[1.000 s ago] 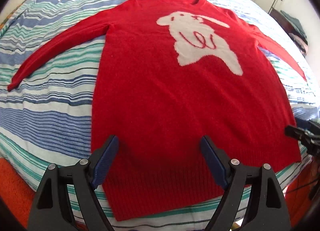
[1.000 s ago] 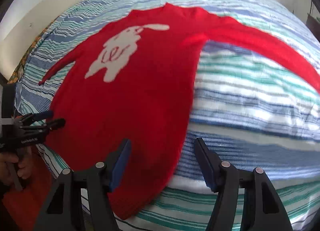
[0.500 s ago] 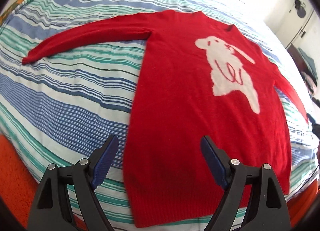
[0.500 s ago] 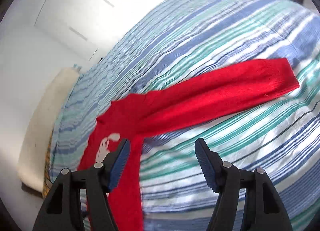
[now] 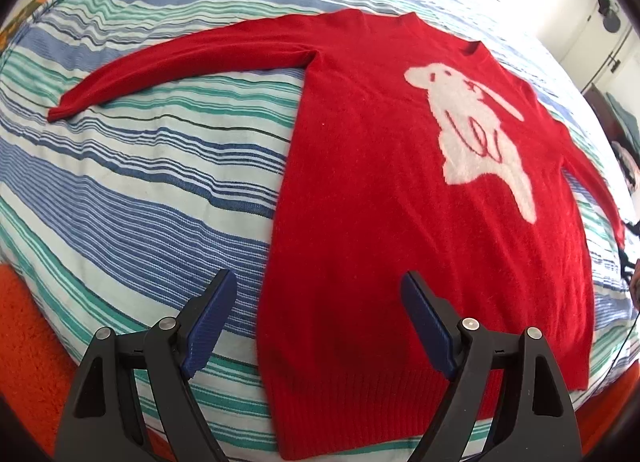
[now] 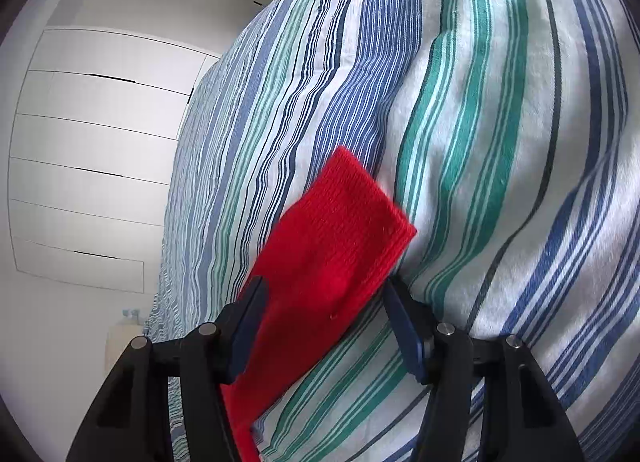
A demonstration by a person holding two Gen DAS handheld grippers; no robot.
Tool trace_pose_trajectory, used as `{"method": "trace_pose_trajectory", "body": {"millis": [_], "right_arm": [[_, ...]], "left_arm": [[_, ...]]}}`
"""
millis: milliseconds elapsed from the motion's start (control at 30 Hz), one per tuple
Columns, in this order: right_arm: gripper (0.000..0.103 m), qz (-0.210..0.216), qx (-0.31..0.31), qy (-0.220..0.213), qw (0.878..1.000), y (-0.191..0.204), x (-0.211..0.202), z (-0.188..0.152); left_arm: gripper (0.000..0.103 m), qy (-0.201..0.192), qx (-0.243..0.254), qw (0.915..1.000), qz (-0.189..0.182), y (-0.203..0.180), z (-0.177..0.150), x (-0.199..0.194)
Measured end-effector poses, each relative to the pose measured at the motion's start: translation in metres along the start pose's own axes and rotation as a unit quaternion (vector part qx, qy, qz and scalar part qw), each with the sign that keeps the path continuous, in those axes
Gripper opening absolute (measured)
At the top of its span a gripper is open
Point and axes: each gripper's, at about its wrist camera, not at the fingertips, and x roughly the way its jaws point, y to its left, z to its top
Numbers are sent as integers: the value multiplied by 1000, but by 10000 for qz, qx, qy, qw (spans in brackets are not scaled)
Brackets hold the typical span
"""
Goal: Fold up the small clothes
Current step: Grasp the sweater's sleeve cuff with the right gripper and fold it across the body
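Note:
A red sweater (image 5: pixel 380 222) with a white rabbit on its front lies flat, face up, on the striped bedspread (image 5: pixel 140 182). Its left sleeve (image 5: pixel 180 62) stretches out to the side. My left gripper (image 5: pixel 318 286) hangs open above the sweater's lower left edge, with nothing between its fingers. In the right wrist view the cuff end of the other sleeve (image 6: pixel 340 230) lies on the bed and runs back between the fingers of my right gripper (image 6: pixel 325 288). Those jaws are closing, one at each side edge of the sleeve, and I see no pinch.
An orange rug (image 5: pixel 24 342) covers the floor beside the bed's near edge. White wardrobe doors (image 6: pixel 88 162) stand past the bed in the right wrist view. Dark furniture with clothes (image 5: pixel 618 122) sits at the far right.
The right gripper has swung away from the sweater's body out to the right sleeve's cuff, and its jaws have narrowed around it. The left gripper has shifted a little toward the sweater's left edge.

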Motion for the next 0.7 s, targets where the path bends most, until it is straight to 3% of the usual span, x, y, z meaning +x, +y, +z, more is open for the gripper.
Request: {"method": "trace_pose_trajectory", "body": {"millis": [33, 67, 100, 200, 267, 333, 433, 533, 600, 633, 667, 700], "right_arm": [[40, -216, -111, 23, 9997, 3, 4, 1], [13, -486, -257, 34, 9985, 8, 10, -1], [7, -677, -393, 46, 9969, 12, 14, -2], [6, -782, -848, -181, 9932, 43, 7, -8], [6, -491, -1441, -247, 9880, 87, -7, -18], [6, -57, -2214, -211, 9749, 144, -20, -40], [6, 840, -3478, 151, 9337, 242, -35, -105], [6, 1752, -4400, 873, 8764, 321, -37, -193], [6, 2124, -4803, 1348, 8403, 356, -31, -250], [7, 2085, -5023, 1469, 8262, 371, -24, -278], [14, 1978, -5217, 1553, 8152, 376, -19, -300], [39, 1861, -5403, 1710, 8026, 380, -10, -317]], "left_arm": [[85, 0, 8, 10000, 2, 0, 0, 0], [86, -1, 10, 10000, 6, 0, 0, 0], [86, -8, 2, 10000, 8, 0, 0, -1], [86, -27, -88, 10000, -20, 3, 0, -1], [86, -4, -165, 9998, -60, 6, 1, 1], [86, 42, -214, 9997, -107, 6, 2, 3], [85, 70, -248, 9996, -140, 7, 3, 5], [85, 25, -269, 9995, -172, 9, 2, 2], [86, 41, -319, 9993, -171, 12, 1, 2], [85, 59, -354, 9992, -162, 14, 0, 2], [85, 70, -400, 9991, -159, 16, 0, 2], [85, 67, -431, 9989, -171, 18, 0, 2]]}}
